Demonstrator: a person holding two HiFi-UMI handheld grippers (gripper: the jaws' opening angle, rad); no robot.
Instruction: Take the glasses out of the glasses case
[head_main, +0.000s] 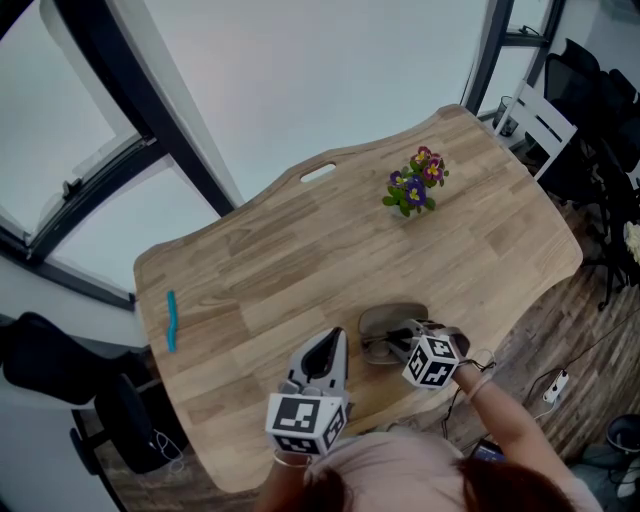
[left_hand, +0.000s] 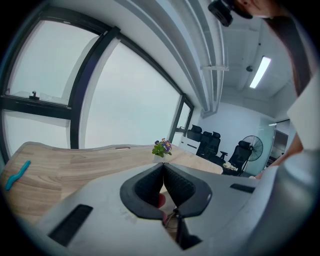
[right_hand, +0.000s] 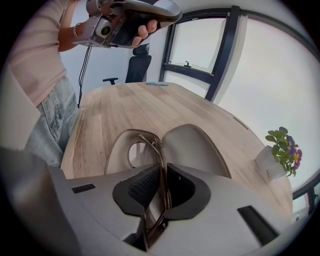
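Right gripper (right_hand: 161, 167): your jaws are clamped on the glasses (right_hand: 159, 150), which stand edge-on between the pads with the frame reaching out past the tips.

Left gripper (left_hand: 163, 167): jaws pressed together with nothing between them, raised above the tabletop's near edge and well apart from the work.

Glasses case (right_hand: 200, 147): lying open by the near edge of the tabletop (head_main: 300, 250), lid thrown back, just beyond your right jaws.

Progress, as a judgement: the case is open and the grasp is made, so most of the job looks done. What appears to be left is lifting the glasses free of the case and setting them down on bare wood. Whether the frame already hangs clear of the lower shell cannot be told from these views.

Surface: a light wooden tabletop with rounded corners and a slot (head_main: 318, 172) cut near the far edge.
- Small potted plant (head_main: 415, 185) with purple and yellow flowers, toward the far right corner.
- Teal strip (head_main: 171, 320), close to the left edge.

Room: large windows (head_main: 300, 70) with dark frames behind the far edge; black office chairs (head_main: 590, 90) beyond the right edge; a standing fan (left_hand: 252, 147) and a ceiling light (left_hand: 261, 71) in the left gripper view; wood-patterned floor (head_main: 560, 330).
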